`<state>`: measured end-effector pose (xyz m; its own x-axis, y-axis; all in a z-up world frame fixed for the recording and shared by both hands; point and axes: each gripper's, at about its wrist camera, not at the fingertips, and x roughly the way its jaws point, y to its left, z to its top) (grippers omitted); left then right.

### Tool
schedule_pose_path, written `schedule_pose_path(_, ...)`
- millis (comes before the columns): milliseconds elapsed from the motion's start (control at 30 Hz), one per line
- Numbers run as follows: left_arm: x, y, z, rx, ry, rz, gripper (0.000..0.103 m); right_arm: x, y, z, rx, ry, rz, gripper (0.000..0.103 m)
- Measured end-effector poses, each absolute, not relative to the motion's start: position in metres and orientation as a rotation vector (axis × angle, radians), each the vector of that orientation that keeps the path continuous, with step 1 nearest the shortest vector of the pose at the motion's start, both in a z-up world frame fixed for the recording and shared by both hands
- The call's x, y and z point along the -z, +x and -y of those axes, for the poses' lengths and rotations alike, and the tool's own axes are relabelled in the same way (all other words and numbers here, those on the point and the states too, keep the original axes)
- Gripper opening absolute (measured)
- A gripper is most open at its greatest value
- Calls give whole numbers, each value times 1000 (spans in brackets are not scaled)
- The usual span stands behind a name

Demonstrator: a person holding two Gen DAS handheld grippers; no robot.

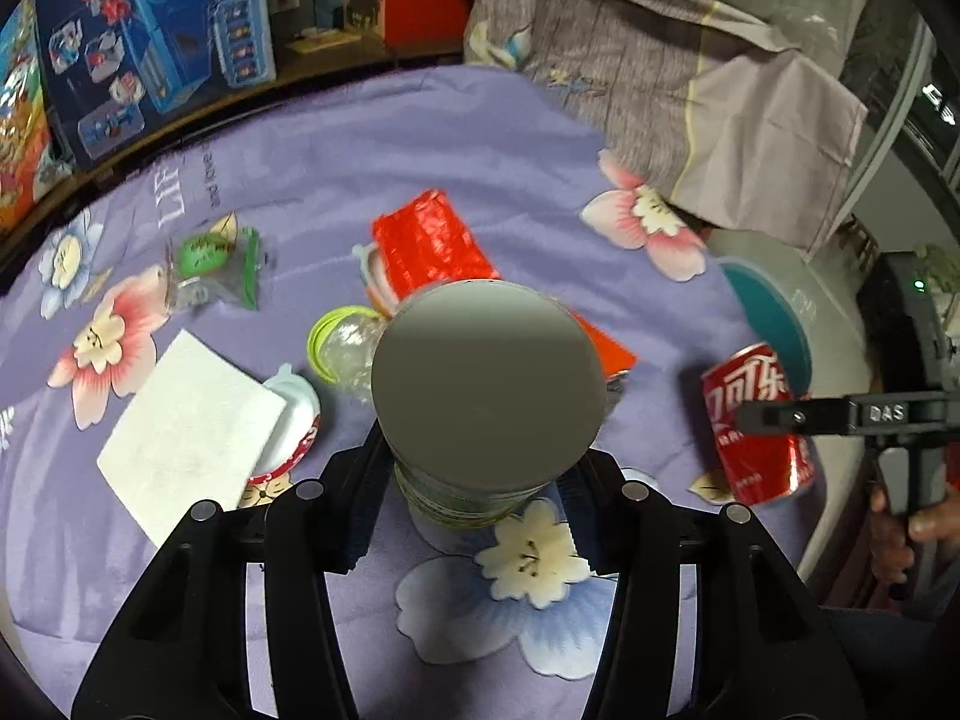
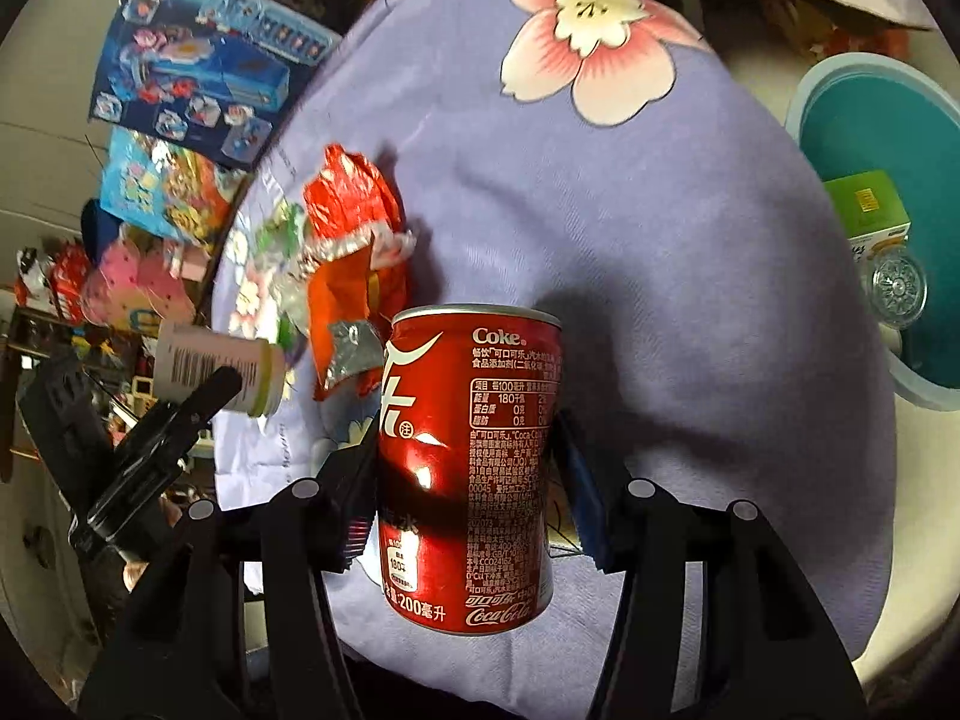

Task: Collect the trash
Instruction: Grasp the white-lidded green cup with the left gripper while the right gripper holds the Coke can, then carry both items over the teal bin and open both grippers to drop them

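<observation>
My left gripper [image 1: 480, 480] is shut on a pale cylindrical container [image 1: 486, 384], its flat grey end facing the camera, held above the purple flowered bedsheet [image 1: 336, 144]. In the right wrist view that container [image 2: 198, 360] shows a barcode, with the left gripper [image 2: 234, 387] on it. My right gripper [image 2: 468, 480] is shut on a red Coke can [image 2: 474, 420], held upright over the sheet. From the left wrist view, the can [image 1: 744, 387] hangs at the right, in the right gripper [image 1: 774, 417]. A teal bin [image 2: 870, 120] stands beside the bed; its inside holds a green box and a clear piece.
Loose trash lies on the sheet: a white napkin [image 1: 186, 426], a red wrapper [image 1: 432, 240], a green wrapper [image 1: 216, 264], a clear bottle with a green ring [image 1: 342, 342] and a white cup [image 1: 294, 420]. A folded grey quilt [image 1: 690, 90] lies at the back. Toy boxes [image 1: 156, 30] line the far side.
</observation>
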<state>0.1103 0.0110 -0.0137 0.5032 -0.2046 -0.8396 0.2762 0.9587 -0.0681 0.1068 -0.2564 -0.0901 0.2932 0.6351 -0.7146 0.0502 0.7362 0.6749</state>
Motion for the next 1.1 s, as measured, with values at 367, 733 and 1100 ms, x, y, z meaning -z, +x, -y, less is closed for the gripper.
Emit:
schedule_pose_path(367, 1, 107, 87, 444, 186, -998, 53, 62, 93, 342, -333, 765, -1067, 52)
schedule_pose_path(733, 9, 124, 206, 591, 291, -1031, 53, 65, 63, 474, -109, 878, -930, 52)
schedule_pose_path(1100, 61, 147, 310, 690, 394, -1137, 53, 103, 61, 529, -27, 942, -952, 52)
